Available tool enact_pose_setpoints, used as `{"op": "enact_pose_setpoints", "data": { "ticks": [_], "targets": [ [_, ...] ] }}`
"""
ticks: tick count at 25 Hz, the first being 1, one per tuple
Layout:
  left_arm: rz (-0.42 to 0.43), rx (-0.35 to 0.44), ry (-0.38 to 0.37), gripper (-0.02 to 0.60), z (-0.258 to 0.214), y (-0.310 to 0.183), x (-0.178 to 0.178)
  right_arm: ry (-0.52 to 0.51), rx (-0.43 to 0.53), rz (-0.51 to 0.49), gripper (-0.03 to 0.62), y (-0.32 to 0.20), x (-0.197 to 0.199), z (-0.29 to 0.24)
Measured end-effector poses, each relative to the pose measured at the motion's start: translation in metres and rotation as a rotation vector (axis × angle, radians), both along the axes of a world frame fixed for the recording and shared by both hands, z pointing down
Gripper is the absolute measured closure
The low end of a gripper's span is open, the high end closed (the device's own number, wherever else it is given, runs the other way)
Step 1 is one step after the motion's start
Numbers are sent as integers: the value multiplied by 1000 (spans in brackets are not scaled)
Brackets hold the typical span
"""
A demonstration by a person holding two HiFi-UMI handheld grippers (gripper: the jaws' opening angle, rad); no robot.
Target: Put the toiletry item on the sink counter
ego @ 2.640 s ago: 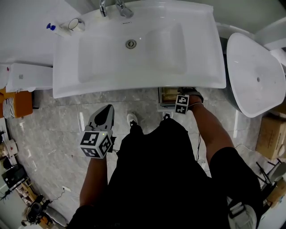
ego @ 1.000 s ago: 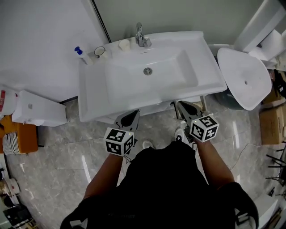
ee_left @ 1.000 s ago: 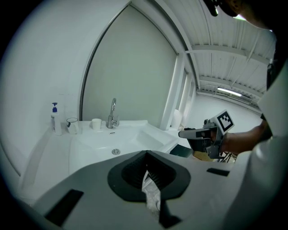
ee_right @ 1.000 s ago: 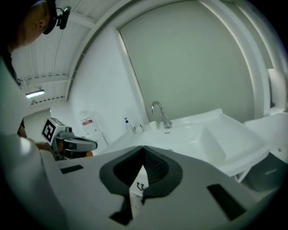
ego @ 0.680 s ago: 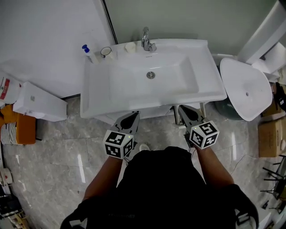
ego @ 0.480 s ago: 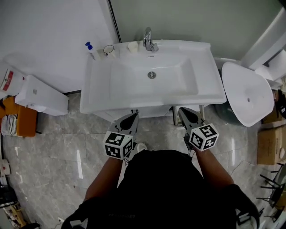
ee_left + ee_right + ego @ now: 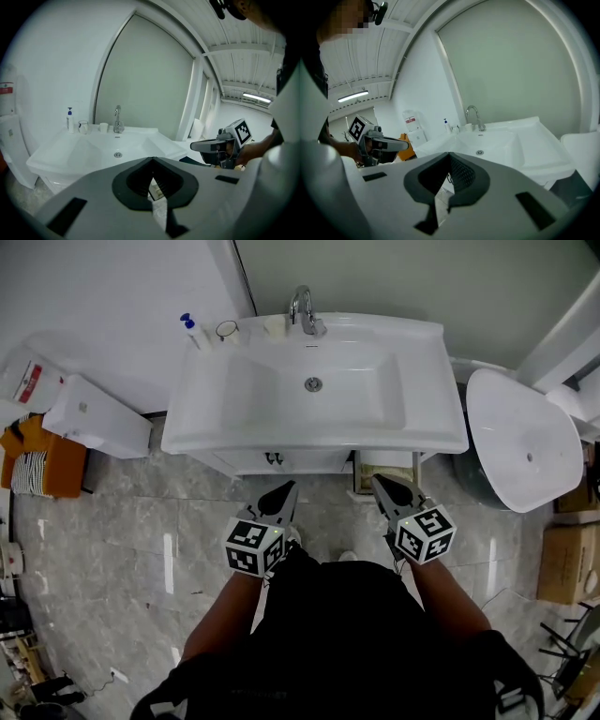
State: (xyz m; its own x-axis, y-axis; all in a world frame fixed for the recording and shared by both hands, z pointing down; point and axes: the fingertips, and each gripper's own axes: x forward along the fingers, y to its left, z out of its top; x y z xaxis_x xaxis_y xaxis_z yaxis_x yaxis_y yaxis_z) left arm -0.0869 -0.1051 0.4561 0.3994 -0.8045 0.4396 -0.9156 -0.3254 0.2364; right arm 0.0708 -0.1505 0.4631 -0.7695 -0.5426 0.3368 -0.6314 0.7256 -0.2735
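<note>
Left gripper [image 7: 287, 488] and right gripper [image 7: 379, 483] backed off the sink [image 7: 184, 424], clenched empty; pump bottle [image 7: 194, 333], likely light, slick: grasp mid-body.

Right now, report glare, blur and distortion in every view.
Head view: sharp and evenly lit, with glare streaks on the glossy floor. Left gripper view: heavy fisheye, black corners, the green wall panel bowed at its edges. Right gripper view: same fisheye, the faucet small yet clear.

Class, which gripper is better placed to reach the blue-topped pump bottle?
Probably left: the left gripper stands on the same side as the pump bottle; the right gripper would have to cross the sink. Both are shut, empty.
</note>
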Motion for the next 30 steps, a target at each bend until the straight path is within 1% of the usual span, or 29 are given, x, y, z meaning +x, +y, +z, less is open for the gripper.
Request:
{"op": "enact_pose_setpoints", "data": {
  "ticks": [3,6,9,12,16,19,23,30],
  "targets": [
    [-40,-4,2,584,0,11,15,16,-8,-47,591,15,15,10],
    [-61,-11,5,584,3,23,32,27,-12,-91,591,29,27,20],
    [-67,-19,-7,584,7,37,42,30,-19,-117,591,37,34,27],
    [-55,-34,-25,584,10,49,45,26,-23,-117,591,45,39,25],
    [-36,-18,-34,584,5,45,39,23,2,-95,591,46,38,14],
    [-1,-3,-37,584,-2,42,35,28,2,-66,591,48,34,10],
    [41,3,-36,584,-9,48,20,33,-4,-37,591,59,15,6],
    [76,-1,-25,586,-5,59,-15,39,-18,17,591,78,-18,9]
  ]
}}
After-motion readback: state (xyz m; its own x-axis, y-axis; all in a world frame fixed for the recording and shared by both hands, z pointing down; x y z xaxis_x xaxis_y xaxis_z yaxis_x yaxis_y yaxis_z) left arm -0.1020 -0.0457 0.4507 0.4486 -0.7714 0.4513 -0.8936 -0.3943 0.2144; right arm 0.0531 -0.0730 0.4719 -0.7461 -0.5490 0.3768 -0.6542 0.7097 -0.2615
